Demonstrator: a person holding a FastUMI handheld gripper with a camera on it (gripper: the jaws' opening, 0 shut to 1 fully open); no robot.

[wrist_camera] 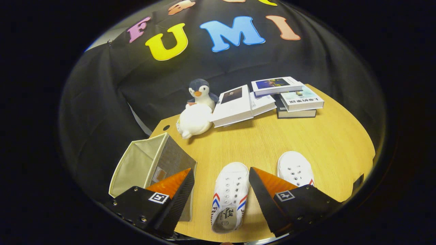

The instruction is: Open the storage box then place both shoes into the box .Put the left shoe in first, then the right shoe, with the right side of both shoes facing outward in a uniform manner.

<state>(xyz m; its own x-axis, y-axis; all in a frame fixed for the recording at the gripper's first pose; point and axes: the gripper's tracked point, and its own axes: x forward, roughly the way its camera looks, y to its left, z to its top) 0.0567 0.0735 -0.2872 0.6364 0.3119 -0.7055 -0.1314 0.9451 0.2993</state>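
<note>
Two white canvas shoes with red and blue side stripes stand on the wooden table (272, 136), toes pointing away from me. One shoe (230, 194) lies below and between my fingers. The other shoe (295, 169) sits to its right, partly hidden behind my right finger (269, 190). A beige fabric storage box (150, 163) stands at the table's left edge with its top open; my left finger (173, 189) overlaps its grey side. My gripper (221, 175) hangs open above the table with nothing between its fingers.
A plush penguin (201, 94) and a white plush toy (195, 120) sit at the back left of the table. Several books (269, 98) lie stacked and fanned out along the far edge. Bare wood lies between the books and the shoes.
</note>
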